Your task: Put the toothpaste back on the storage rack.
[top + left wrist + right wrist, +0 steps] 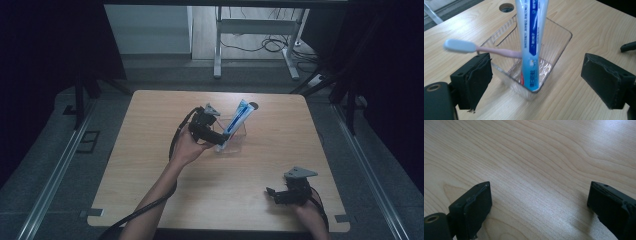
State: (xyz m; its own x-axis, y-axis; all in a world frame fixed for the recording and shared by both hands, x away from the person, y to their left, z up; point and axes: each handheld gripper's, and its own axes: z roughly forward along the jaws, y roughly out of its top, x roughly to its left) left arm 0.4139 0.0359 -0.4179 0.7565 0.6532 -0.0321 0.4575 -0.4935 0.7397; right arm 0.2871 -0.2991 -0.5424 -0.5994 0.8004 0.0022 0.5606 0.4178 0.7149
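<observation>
A clear plastic box (559,47) stands near the middle of the wooden table (150,150). A blue and white toothpaste tube (531,42) leans upright inside it, cap end down. A pink toothbrush (484,49) with a white head lies across the box's left rim, head sticking out. My left gripper (536,77) is open just in front of the box, its pads well apart from the tube. In the high view the left gripper (220,136) sits at the box (239,140) beside the tube (236,121). My right gripper (272,193) is open above bare wood near the front right.
A round cable hole (506,7) lies in the tabletop behind the box. The other gripper's jaw tip (627,46) pokes in at the right edge of the left gripper view. Beyond the table stand a desk frame and cables on the floor.
</observation>
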